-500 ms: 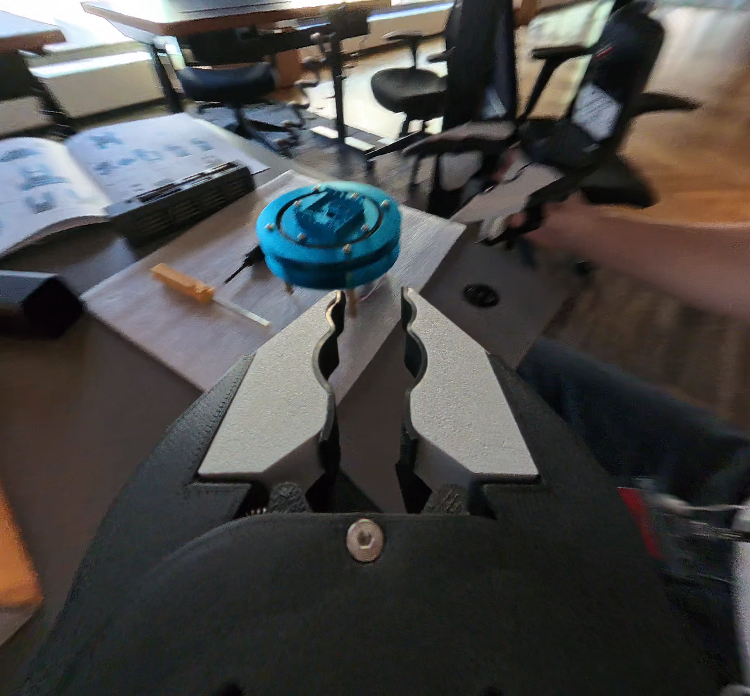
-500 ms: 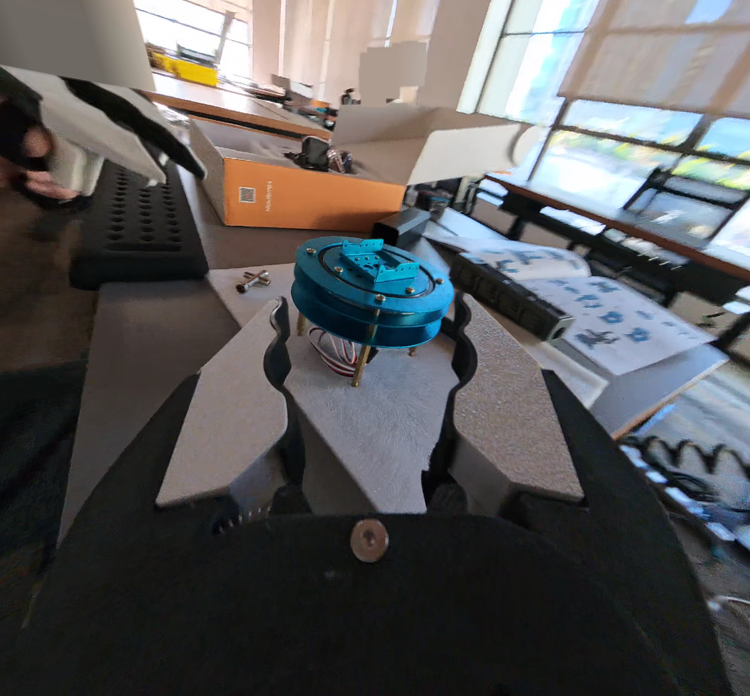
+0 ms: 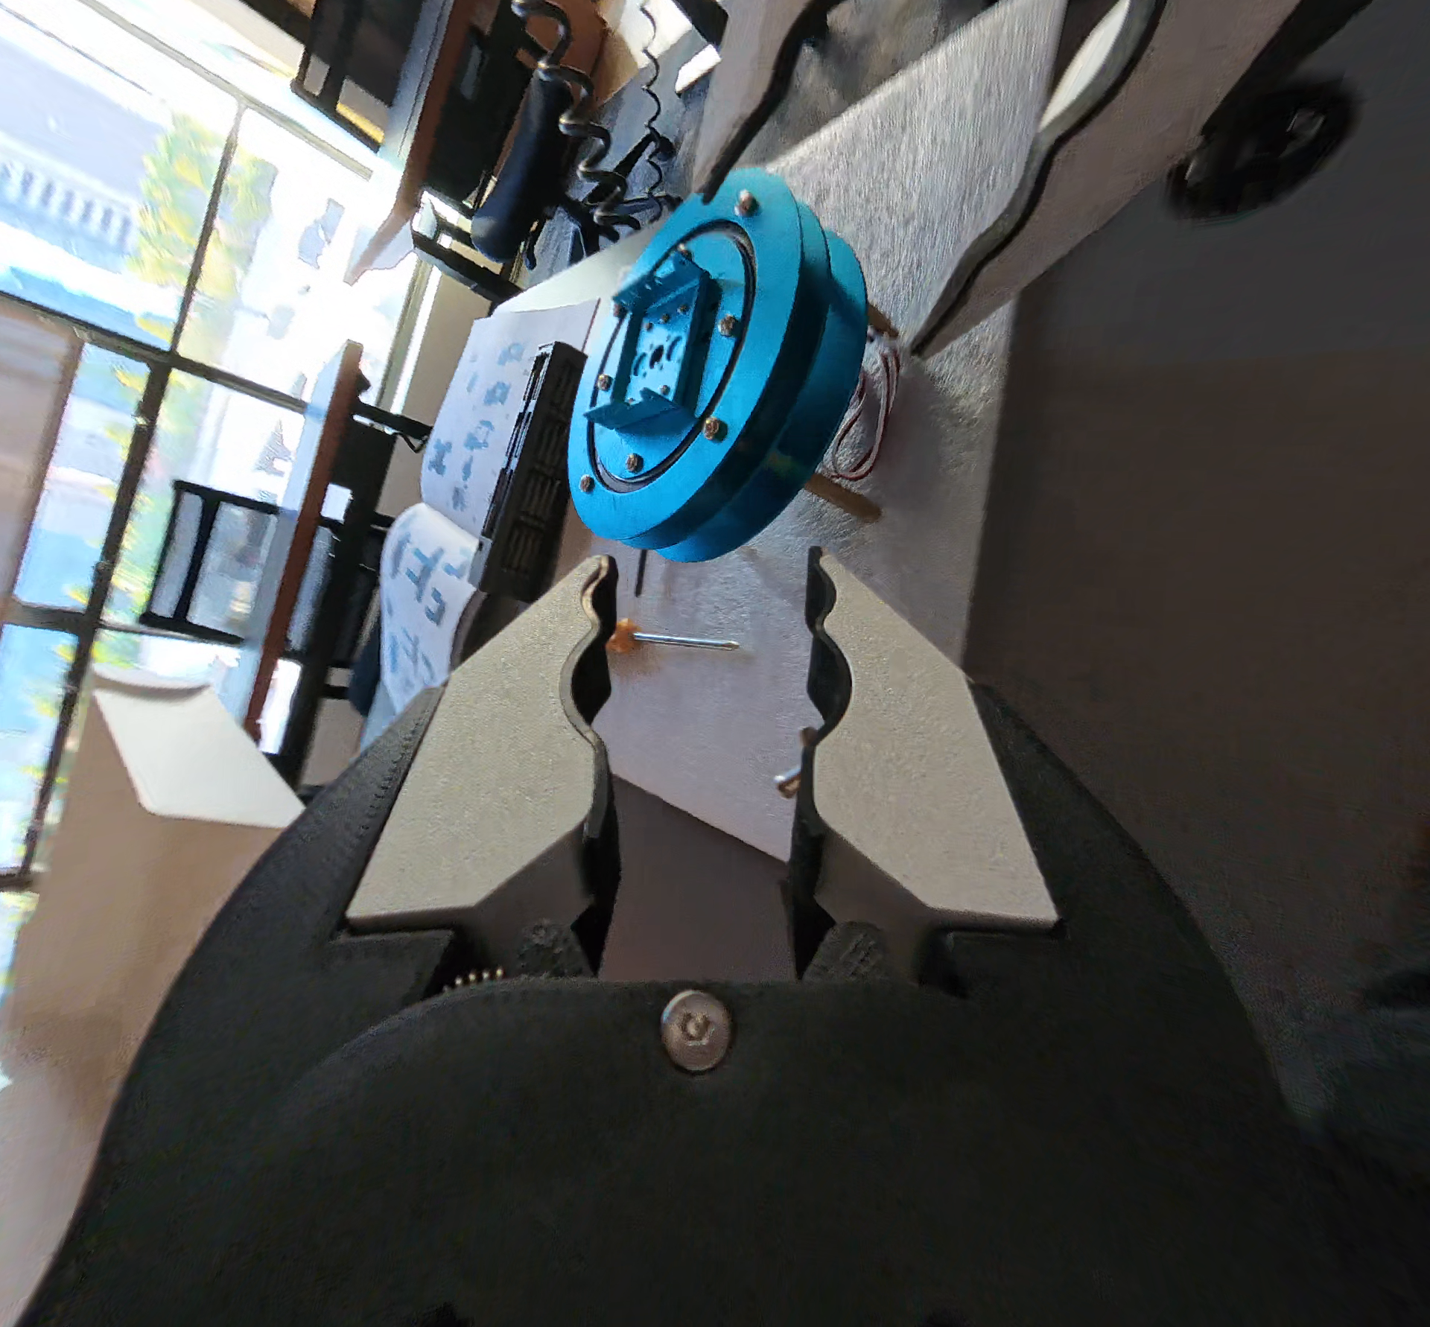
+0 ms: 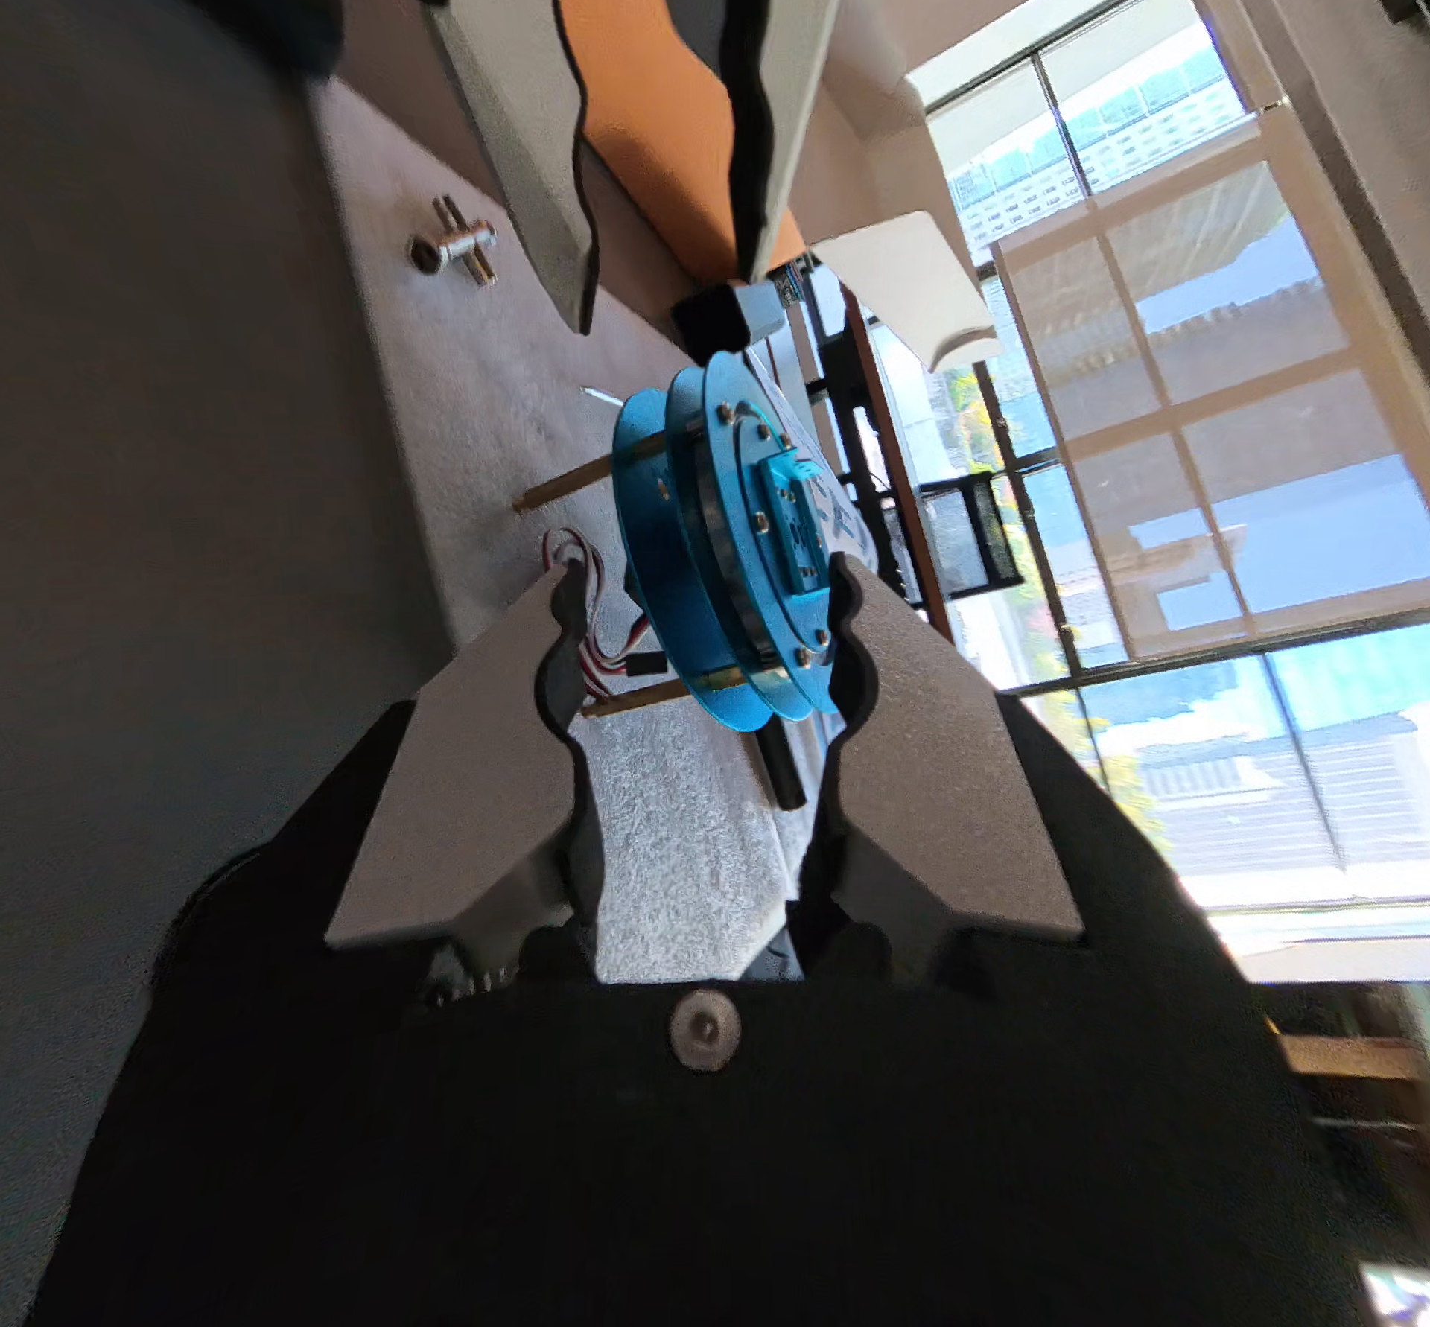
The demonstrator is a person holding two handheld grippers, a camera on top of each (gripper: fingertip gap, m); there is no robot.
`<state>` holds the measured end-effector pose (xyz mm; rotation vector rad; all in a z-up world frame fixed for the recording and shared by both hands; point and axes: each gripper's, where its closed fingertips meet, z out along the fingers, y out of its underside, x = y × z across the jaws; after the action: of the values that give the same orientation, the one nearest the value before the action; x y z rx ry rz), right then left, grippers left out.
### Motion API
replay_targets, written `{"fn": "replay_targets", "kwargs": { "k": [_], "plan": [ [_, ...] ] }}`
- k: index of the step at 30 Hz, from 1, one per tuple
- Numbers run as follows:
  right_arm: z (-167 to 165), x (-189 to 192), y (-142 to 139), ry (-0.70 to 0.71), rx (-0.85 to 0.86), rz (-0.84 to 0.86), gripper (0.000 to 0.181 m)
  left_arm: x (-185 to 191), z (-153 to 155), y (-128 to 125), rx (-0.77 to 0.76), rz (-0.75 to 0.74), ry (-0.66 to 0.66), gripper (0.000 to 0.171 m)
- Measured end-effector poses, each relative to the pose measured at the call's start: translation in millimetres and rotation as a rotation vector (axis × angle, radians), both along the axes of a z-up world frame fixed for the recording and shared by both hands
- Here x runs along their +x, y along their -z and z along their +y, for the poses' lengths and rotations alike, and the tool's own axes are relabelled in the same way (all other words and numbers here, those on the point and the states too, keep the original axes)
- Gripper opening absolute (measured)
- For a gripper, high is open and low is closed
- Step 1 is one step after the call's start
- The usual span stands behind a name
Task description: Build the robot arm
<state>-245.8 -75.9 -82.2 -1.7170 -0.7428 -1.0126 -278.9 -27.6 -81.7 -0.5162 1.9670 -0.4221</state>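
Blue disc assembly [image 3: 720,392]; grey mat [image 3: 928,152]; orange box [image 4: 658,129].

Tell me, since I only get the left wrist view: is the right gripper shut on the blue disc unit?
Observer: No, the right gripper is open, fingers straddling the blue disc unit's rim.
Reviewer: Where do the red-and-white wires end?
Observer: In a black connector beside a brass standoff.
Reviewer: What lies beyond the left gripper?
Observer: An orange box, seen between its open fingers.
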Motion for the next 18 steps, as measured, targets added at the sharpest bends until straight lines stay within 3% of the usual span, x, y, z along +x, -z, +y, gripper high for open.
{"fn": "replay_targets", "kwargs": {
  "k": [7,10,11,18],
  "plan": [
    [10,21,7,0.024,-0.037,-0.163,0.037,31,3,13,0.275,-0.091,0.127,0.049],
    [13,22,1,0.001,-0.030,-0.177,0.034,40,4,15,0.399,-0.158,0.162,0.043],
    [14,22,-1,-0.014,-0.037,-0.178,0.034,43,6,11,0.437,-0.187,0.165,0.034],
    [30,21,-47,-0.130,-0.072,-0.086,0.031,62,22,-21,0.328,-0.210,0.112,0.031]
  ]
}}
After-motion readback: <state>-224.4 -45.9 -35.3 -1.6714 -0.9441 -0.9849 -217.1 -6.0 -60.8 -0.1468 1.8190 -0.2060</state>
